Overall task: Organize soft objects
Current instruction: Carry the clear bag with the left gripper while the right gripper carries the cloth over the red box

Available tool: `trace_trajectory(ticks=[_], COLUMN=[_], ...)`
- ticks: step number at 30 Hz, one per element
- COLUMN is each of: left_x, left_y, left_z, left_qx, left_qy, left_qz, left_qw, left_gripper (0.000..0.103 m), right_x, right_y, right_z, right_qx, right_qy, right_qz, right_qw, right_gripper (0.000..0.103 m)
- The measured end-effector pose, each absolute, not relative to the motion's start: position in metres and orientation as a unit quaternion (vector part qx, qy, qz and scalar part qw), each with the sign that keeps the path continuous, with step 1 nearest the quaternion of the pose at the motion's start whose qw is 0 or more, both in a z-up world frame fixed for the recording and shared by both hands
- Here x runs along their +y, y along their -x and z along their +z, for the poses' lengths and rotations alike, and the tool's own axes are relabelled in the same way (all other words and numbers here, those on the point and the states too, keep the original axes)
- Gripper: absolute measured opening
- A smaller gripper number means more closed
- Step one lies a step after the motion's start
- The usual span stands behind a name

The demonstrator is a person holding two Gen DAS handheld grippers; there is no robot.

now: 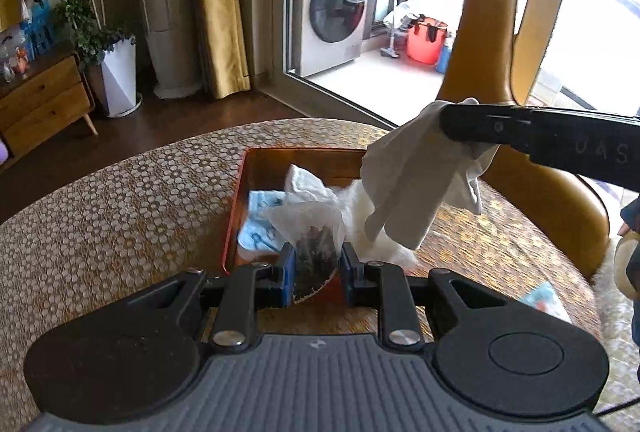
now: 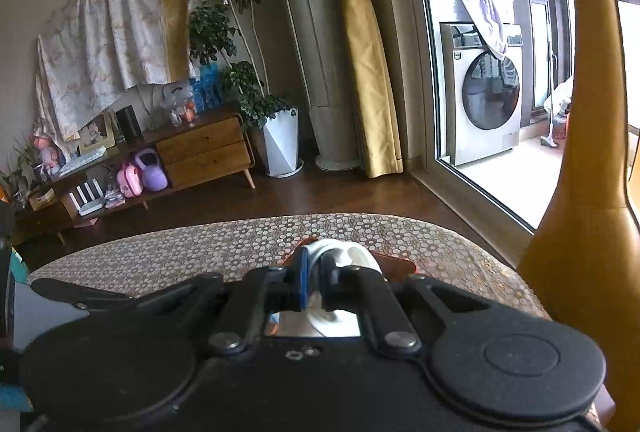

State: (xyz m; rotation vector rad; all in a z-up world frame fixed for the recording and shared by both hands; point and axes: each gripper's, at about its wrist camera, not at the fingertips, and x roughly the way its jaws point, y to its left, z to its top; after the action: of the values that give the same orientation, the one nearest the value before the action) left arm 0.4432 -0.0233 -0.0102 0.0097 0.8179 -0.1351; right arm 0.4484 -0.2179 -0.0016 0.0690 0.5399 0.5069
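My left gripper (image 1: 316, 272) is shut on a clear plastic bag with dark contents (image 1: 314, 252), held just above the near edge of an orange-brown tray (image 1: 236, 216). Inside the tray lie a crumpled white cloth (image 1: 306, 183), a blue-and-white packet (image 1: 260, 220) and a fluffy white piece (image 1: 360, 207). My right gripper (image 1: 444, 127) comes in from the right of the left wrist view, shut on a white glove (image 1: 408, 183) that hangs over the tray's right side. In the right wrist view, that right gripper (image 2: 316, 284) pinches the white glove (image 2: 352, 256) between its blue pads, with the tray (image 2: 400, 266) below.
The tray rests on a round table with a dotted gold cloth (image 1: 120, 199). A yellow chair back (image 1: 492, 31) rises behind the table at the right. A small blue-and-white packet (image 1: 544, 300) lies on the table at the right. A person's hand (image 1: 628, 228) shows at the far right edge.
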Motion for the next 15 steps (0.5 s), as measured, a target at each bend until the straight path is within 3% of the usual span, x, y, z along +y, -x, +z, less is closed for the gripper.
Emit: trace_trajectory(ticks=[15], left_x=[0.000], left_y=[-0.506], left_z=[-0.064], left_qx=[0.432], left_qy=[0.012], left_qz=[-0.041], left_qw=[0.901], left_gripper=[0.022], right_x=[-0.189], right_y=[-0.521], right_z=[-0.049], right_qx=[0.307], right_qy=[-0.065], right_qz=[0.230], right_qw=[0.921], right_gripper=[0.006])
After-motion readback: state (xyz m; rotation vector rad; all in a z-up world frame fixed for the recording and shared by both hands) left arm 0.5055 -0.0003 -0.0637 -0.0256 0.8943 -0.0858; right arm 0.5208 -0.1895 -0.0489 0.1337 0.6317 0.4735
